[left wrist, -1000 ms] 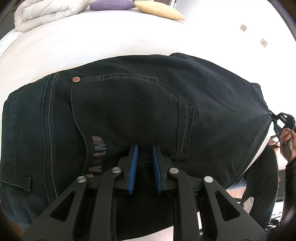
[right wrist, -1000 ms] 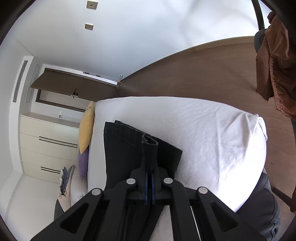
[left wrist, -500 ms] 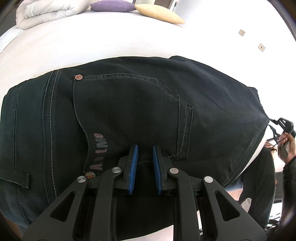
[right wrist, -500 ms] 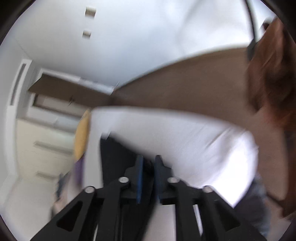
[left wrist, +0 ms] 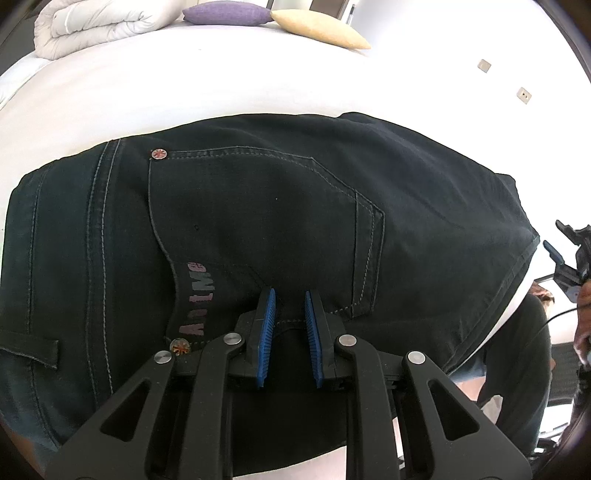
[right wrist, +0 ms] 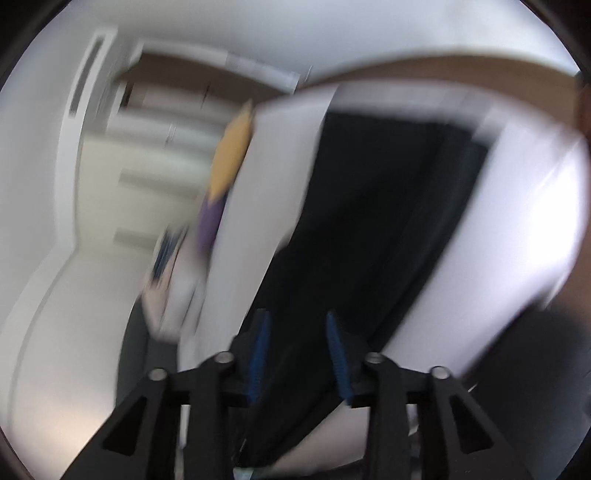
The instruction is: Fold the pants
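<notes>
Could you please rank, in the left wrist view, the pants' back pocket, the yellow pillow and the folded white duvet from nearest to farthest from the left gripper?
From the left gripper:
1. Back pocket, just ahead of it.
2 and 3. Yellow pillow, far right, and folded white duvet, far left, both at the bed's far end: too close to call.

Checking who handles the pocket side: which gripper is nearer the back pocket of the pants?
Left. The left gripper sits at the lower edge of the back pocket, on the pants. The right gripper is off beyond the far hem.
</notes>
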Motion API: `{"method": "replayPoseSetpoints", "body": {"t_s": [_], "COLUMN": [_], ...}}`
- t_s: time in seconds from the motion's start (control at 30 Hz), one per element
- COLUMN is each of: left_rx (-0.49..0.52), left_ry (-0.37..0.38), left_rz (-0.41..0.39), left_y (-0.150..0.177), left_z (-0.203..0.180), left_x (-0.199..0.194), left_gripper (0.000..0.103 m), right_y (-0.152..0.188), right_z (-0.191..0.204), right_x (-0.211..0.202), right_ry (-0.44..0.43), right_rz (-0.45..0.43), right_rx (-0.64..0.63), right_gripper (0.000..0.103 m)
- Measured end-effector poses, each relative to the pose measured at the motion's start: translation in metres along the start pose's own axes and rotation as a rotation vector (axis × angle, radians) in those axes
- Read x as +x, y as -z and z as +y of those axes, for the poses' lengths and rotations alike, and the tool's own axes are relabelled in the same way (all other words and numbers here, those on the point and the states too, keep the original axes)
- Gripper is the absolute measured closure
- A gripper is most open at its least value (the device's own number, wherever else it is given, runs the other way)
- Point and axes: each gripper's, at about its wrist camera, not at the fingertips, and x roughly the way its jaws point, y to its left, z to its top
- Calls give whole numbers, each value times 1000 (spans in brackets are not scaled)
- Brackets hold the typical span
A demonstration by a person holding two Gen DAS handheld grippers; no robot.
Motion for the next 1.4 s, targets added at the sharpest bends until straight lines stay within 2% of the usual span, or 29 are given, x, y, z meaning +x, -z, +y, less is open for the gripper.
{"method": "replayPoseSetpoints", "body": {"t_s": [0.1,0.23,0.47,0.57,0.77,0.8,0.87,0.93,1.17,1.4], "left_rx": [-3,-9,-7,-9,-11,-12,-10,-1,86,62], "left_ry": [11,29,45,49,50,51,52,52,8,-10], "left_rz": [1,-4,-6,-6,-7,-8,-8,-3,34,13], "left_y": [-1,0,0,1,1,1,2,3,12,20], "left_z": [1,7,14,15,15,15,15,15,4,0], "left_x": [-1,0,-1,-3,-5,-6,-6,-8,-18,-36], "left_gripper": [86,86,86,86,86,86,86,86,86,86], "right_y": [34,68,105,116,117,119,118,123,136,135], "right_z": [21,26,25,19,27,30,31,27,21,15], "right_x": [47,83,120,134,158,163,168,170,159,165], "right_ry": [-11,-5,55,71,36,33,49,73,69,22], "right_rz": [176,312,447,468,476,483,500,491,489,497], "right_rx": [-35,-30,-28,-23,-50,-68,-101,-121,-160,-107], "right_gripper": [60,59,57,57,59,63,95,99,101,99]}}
